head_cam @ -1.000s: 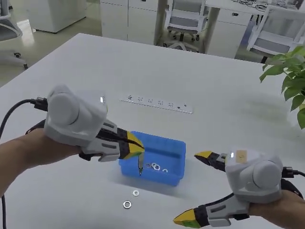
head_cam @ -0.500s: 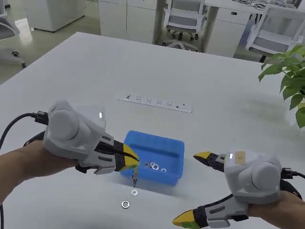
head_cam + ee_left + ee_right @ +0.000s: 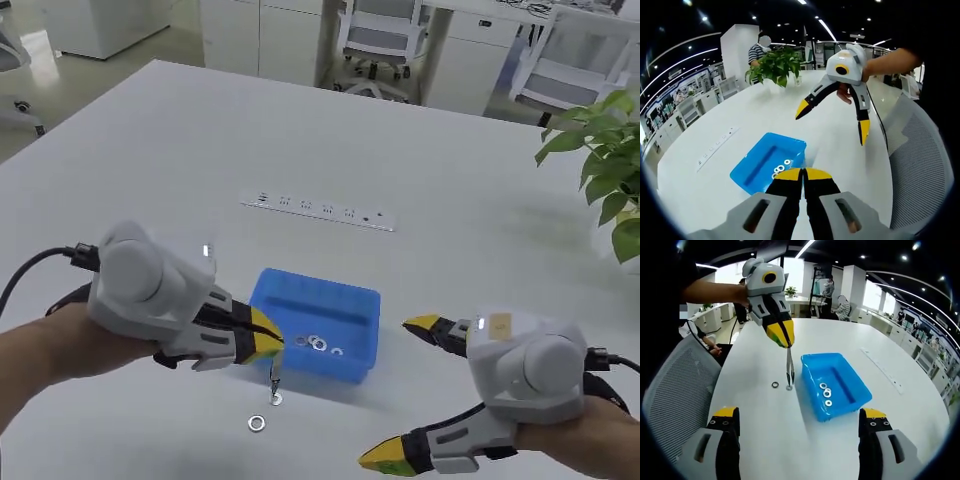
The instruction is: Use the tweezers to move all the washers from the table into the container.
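Tweezers [image 3: 274, 378] are clamped in the left gripper [image 3: 262, 345], tips set at a washer [image 3: 276, 399] on the counter [image 3: 450, 230] just beside the container [image 3: 320, 297]. The right gripper [image 3: 398, 392] is held wide open, empty. Honestly, the washer's rim should be pinched gently, then lifted straight up.

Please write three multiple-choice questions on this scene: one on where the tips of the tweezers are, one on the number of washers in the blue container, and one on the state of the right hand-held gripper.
1. Where are the tips of the tweezers?
A) inside the blue container
B) high above the container
C) at a washer on the table

2. How many washers lie in the container?
A) one
B) three
C) six

3. The right hand-held gripper is:
A) open, holding nothing
B) shut on a washer
C) shut on the tweezers

Answers:
1 C: the tips meet a washer beside the container.
2 B: three rings lie on its floor.
3 A: its jaws stand wide apart.
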Action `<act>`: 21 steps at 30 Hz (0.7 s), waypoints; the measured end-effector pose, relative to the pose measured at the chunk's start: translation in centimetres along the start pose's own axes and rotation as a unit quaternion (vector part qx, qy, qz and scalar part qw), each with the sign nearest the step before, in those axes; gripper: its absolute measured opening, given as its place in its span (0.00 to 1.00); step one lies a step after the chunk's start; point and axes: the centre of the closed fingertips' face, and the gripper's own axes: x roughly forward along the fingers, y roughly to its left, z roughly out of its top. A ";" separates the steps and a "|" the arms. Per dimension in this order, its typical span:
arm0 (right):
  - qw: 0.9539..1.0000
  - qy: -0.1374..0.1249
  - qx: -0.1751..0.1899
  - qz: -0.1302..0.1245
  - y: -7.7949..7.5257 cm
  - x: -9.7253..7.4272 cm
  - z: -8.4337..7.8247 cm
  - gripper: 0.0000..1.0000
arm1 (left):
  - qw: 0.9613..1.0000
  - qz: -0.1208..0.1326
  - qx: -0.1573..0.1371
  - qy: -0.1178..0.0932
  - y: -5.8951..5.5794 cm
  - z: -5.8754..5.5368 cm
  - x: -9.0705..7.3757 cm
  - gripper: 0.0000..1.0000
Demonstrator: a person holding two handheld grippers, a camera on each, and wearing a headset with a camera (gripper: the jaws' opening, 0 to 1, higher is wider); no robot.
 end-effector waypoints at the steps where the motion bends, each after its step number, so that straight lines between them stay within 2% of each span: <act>1: 1.000 0.001 0.000 -0.001 0.0 0.0 0.0 1.00 | 1.000 0.000 -0.002 -0.001 0.0 0.0 0.0 0.05; 14: 1.000 0.003 -0.001 0.002 0.2 0.1 -0.3 0.99 | 1.000 0.001 -0.001 -0.007 0.2 -0.2 0.3 0.05; 18: 1.000 -0.003 -0.010 0.009 0.3 0.3 0.2 0.96 | 1.000 -0.003 -0.001 -0.007 0.0 -0.1 0.3 0.05; 21: 0.999 -0.011 -0.025 0.022 0.6 0.7 0.8 0.92 | 1.000 -0.016 -0.002 -0.008 -0.4 -0.1 0.3 0.05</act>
